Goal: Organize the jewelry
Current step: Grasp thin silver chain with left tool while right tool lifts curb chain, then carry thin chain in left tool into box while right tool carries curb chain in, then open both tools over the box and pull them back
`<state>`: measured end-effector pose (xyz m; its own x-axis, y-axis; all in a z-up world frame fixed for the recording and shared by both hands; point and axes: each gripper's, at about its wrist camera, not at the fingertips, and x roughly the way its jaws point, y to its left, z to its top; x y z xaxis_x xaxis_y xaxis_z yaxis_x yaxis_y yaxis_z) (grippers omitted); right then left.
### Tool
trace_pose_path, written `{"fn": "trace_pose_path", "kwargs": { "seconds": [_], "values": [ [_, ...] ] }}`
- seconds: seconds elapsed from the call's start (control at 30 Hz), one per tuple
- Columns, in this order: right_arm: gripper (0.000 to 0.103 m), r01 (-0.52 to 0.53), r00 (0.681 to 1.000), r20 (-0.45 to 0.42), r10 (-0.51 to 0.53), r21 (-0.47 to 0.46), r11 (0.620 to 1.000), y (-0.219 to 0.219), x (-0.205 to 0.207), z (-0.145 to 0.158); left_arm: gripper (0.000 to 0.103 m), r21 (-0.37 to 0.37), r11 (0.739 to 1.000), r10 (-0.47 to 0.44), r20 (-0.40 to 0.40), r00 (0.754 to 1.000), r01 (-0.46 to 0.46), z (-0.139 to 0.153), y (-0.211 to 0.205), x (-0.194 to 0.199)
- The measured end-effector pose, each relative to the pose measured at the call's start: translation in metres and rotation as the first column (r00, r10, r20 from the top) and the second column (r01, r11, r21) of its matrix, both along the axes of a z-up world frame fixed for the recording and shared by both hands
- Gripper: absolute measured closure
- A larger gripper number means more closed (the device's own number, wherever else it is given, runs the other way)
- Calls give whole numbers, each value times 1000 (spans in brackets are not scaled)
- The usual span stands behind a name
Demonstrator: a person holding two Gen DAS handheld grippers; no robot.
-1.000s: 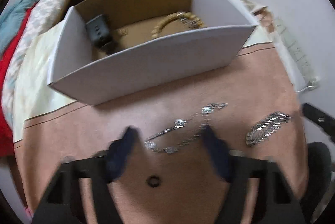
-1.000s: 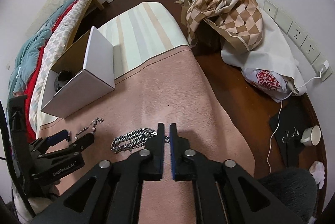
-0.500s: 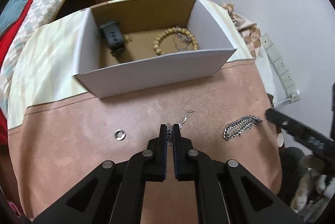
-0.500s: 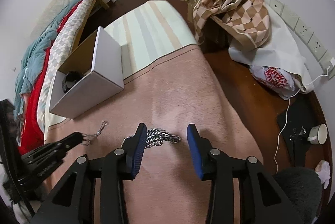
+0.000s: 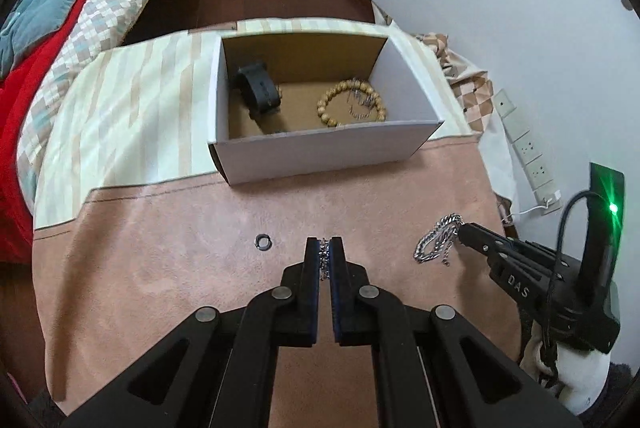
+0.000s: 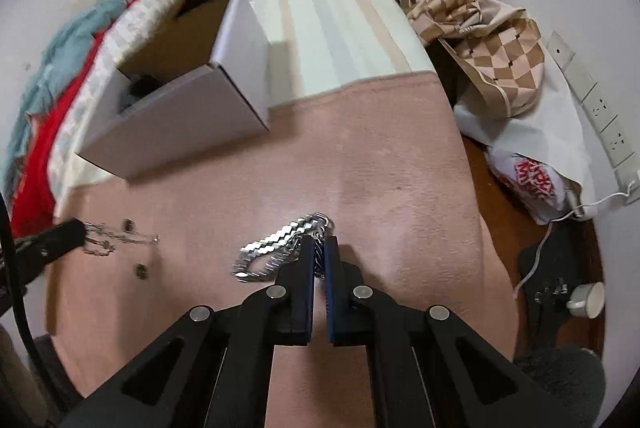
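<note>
My left gripper (image 5: 325, 244) is shut on a thin silver necklace (image 5: 325, 260), held above the pink mat (image 5: 180, 268); the necklace dangles from it in the right wrist view (image 6: 120, 237). My right gripper (image 6: 319, 244) is shut on a chunky silver chain bracelet (image 6: 276, 244), also seen in the left wrist view (image 5: 438, 242). A small ring (image 5: 264, 241) lies on the mat. The white cardboard box (image 5: 320, 148) ahead holds a black watch (image 5: 258, 90), a wooden bead bracelet (image 5: 352, 102) and a thin chain.
The mat covers a striped cushion (image 5: 128, 100). A bed with red and teal blankets (image 5: 44, 28) is to the left. A checkered cloth (image 6: 484, 40), a plastic bag (image 6: 532, 184), a power strip (image 5: 524, 144) and a cup (image 6: 586, 300) are on the right.
My left gripper closed on the thin necklace and lifted it off the mat. My right gripper opened, then closed on the chunky chain bracelet and raised it.
</note>
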<state>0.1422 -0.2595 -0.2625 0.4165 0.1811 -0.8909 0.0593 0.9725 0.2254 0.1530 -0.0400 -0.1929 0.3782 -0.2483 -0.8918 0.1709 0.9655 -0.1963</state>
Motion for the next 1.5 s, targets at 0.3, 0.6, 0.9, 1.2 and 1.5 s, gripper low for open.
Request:
{"fn": "trace_pose_path", "kwargs": {
  "seconds": [0.3,0.6,0.9,1.2,1.5],
  "values": [
    [99,-69,980,189,56,67,995,17,-4,93,101,-92,996,2,80,997,5,60,11,8],
    [99,-173,942,303,148,60,983,42,50,171,101,-94,995,-4,185,983,21,119,15,60],
    [99,-236,961,165,221,73,969,73,131,135,101,-97,995,28,32,999,-24,62,32,115],
    [99,-305,952,66,300,89,948,103,178,98,97,-117,988,89,-97,991,-100,21,46,127],
    [68,-292,946,-95,309,162,943,99,187,70,61,-49,985,163,-76,984,-167,31,57,125]
  ]
}}
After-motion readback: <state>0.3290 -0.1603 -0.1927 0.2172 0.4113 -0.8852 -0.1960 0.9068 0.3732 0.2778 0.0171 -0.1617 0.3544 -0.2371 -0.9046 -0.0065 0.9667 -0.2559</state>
